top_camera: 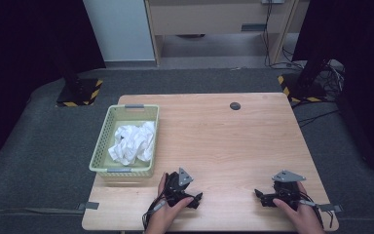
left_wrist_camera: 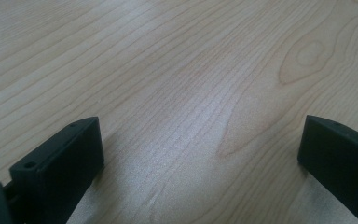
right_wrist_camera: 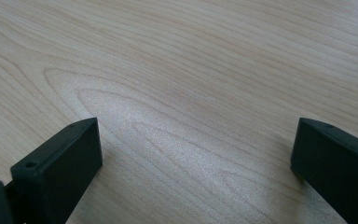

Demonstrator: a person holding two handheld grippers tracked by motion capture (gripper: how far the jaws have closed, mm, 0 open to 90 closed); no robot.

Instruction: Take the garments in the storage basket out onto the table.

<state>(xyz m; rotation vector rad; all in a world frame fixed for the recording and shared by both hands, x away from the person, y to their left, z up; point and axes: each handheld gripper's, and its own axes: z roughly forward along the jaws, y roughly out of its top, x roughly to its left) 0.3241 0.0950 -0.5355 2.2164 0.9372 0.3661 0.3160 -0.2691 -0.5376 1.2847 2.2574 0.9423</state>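
floor: grey carpet (top_camera: 39,146) | furniture: light wooden table (top_camera: 233,141); pale wooden cabinet (top_camera: 214,19) at the back | stands: two black posts on yellow-and-black striped bases (top_camera: 80,92) | cables (top_camera: 333,73) tangled at right | sides: dark curtains (top_camera: 24,39) | light: soft, even

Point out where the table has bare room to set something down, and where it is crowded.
Bare wood runs from the basket rightward to the table edge, up to the small dark disc. Crowded spots: the near edge, where the left gripper and right gripper rest, and the basket, holding crumpled paper.
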